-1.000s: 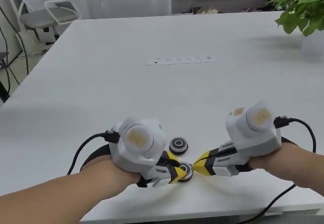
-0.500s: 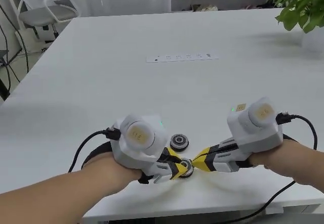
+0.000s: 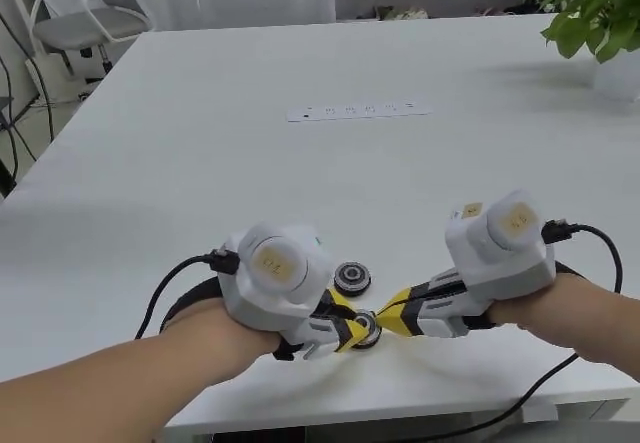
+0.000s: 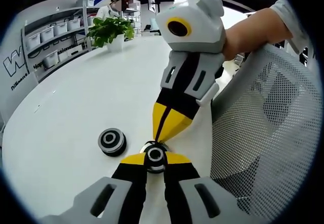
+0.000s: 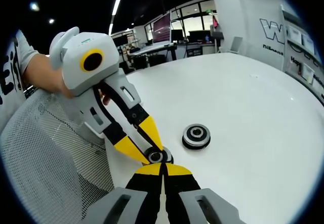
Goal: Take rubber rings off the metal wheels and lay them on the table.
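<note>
Two wheels: small round metal discs, each with a black rubber ring [image 5: 196, 144] seated on its rim.
Held wheel [image 3: 365, 329]: lower centre of the head view, between the two gripper tips, near the front edge of the white table [image 3: 200, 163].
Free wheel [image 3: 352, 278]: flat on the table, just above the held wheel in the frame and apart from it.
Orientation: both wheels are discs with no long axis. Their bores face up toward the head camera. Whether the held wheel rests on the table or is lifted cannot be told.
Handling (judged): the metal core is stiff and light. The ring is soft, stretchy and grippy, and should peel rather than slide.
Take-hold point (judged): the outer edge of the ring, away from the jaws clamping the core.
Left gripper [image 4: 155, 159]: jaws narrow, one yellow tip on each side of the held wheel, clamping it.
Right gripper [image 5: 163, 167]: jaws pressed to a point touching the wheel's rim. Whether rubber is pinched between them cannot be told.
Beyond: white power strip [image 3: 358, 112] at upper centre; green potted plant [image 3: 590, 8] at upper right.
</note>
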`<state>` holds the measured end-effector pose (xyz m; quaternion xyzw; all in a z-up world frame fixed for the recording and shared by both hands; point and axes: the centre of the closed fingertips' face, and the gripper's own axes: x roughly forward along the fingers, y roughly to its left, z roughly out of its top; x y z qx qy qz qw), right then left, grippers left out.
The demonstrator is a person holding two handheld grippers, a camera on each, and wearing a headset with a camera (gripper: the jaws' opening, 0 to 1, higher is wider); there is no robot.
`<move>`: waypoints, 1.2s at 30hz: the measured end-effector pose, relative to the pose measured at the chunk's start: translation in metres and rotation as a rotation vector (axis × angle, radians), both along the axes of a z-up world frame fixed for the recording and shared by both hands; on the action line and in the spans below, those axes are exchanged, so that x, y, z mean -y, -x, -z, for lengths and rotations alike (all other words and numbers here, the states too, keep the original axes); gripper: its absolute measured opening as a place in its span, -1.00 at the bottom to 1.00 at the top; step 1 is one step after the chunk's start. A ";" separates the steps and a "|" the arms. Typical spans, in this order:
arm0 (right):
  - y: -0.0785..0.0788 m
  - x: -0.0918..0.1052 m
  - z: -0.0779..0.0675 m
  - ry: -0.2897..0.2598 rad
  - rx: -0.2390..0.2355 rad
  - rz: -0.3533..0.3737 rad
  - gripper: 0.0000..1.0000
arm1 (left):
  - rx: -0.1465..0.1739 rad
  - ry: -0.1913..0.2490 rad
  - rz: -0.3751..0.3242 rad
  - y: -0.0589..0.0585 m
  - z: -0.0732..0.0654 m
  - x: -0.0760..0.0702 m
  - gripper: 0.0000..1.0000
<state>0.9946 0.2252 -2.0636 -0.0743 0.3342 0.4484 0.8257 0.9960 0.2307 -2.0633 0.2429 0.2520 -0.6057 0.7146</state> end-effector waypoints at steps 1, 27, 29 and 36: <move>0.000 0.000 0.000 0.000 0.000 -0.001 -1.00 | 0.001 -0.001 0.000 0.000 0.000 0.000 -0.87; 0.006 -0.016 -0.008 -0.017 0.049 -0.076 -1.00 | -0.002 0.010 -0.008 0.001 -0.001 -0.001 -0.86; 0.008 -0.015 -0.007 -0.006 0.048 -0.082 -1.00 | -0.005 0.017 -0.006 0.001 -0.002 -0.001 -0.86; 0.006 -0.012 -0.007 -0.006 0.043 -0.073 -1.00 | -0.016 0.004 0.005 0.002 -0.001 -0.001 -0.85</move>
